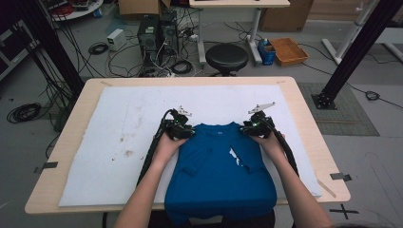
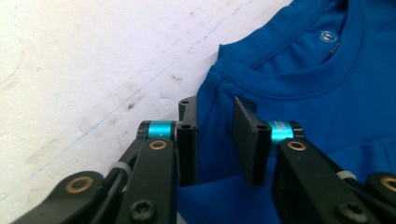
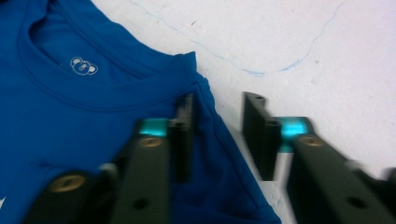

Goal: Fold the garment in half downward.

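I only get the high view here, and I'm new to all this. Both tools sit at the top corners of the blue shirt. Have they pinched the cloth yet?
Observer: Not yet. In the left gripper view, the left gripper is open, its fingers astride the shoulder edge of the blue shirt.
Operator: And the other one?
Observer: The right gripper is open too; one finger lies over the shirt's shoulder, the other over the white mat.
Operator: Anything printed near the collar?
Observer: Yes, a small white logo inside the neck, like a round-eared animal face.
Operator: Is the mat clean up there?
Observer: No, a thin blue line runs across it beside the shirt.
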A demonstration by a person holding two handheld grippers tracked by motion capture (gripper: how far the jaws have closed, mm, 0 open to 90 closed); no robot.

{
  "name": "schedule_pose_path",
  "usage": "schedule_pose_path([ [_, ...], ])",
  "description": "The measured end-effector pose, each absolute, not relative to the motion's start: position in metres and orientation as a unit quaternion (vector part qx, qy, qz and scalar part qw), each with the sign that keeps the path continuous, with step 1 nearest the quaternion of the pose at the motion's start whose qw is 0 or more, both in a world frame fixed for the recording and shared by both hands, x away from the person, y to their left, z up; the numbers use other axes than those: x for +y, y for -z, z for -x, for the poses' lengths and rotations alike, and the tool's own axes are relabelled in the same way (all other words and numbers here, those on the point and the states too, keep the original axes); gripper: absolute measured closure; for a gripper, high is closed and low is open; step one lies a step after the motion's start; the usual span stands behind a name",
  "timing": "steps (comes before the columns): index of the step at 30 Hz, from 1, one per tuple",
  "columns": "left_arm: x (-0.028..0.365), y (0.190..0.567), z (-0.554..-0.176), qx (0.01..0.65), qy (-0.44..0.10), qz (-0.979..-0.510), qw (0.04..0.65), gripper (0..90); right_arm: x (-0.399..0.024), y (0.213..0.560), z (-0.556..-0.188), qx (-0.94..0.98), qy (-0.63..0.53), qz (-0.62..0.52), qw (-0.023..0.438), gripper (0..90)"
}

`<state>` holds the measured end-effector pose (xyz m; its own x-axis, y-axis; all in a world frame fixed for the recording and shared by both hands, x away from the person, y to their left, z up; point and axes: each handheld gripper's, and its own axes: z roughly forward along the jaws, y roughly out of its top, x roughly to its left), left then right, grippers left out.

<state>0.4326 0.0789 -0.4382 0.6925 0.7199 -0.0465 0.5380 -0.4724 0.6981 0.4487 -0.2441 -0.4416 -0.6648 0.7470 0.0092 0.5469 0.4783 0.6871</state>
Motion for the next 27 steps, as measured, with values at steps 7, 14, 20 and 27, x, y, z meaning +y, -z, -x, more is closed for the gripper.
schedule_pose_path([
  [7, 0.076, 0.439, -0.430, 0.366, -0.136, -0.849, 0.355, 87.3, -0.236, 0.441, -0.445, 0.860, -0.332, -0.354, 0.159, 86.8],
  [14, 0.081, 0.439, -0.434, 0.366, -0.138, -0.844, 0.368, 88.4, -0.245, 0.439, -0.449, 0.842, -0.365, -0.374, 0.137, 88.4],
  [20, 0.091, 0.429, -0.449, 0.379, -0.143, -0.824, 0.395, 88.5, -0.244, 0.425, -0.463, 0.832, -0.386, -0.373, 0.140, 88.5],
  [27, 0.108, 0.408, -0.461, 0.379, -0.164, -0.794, 0.446, 88.4, -0.242, 0.405, -0.481, 0.814, -0.414, -0.384, 0.138, 88.4],
])
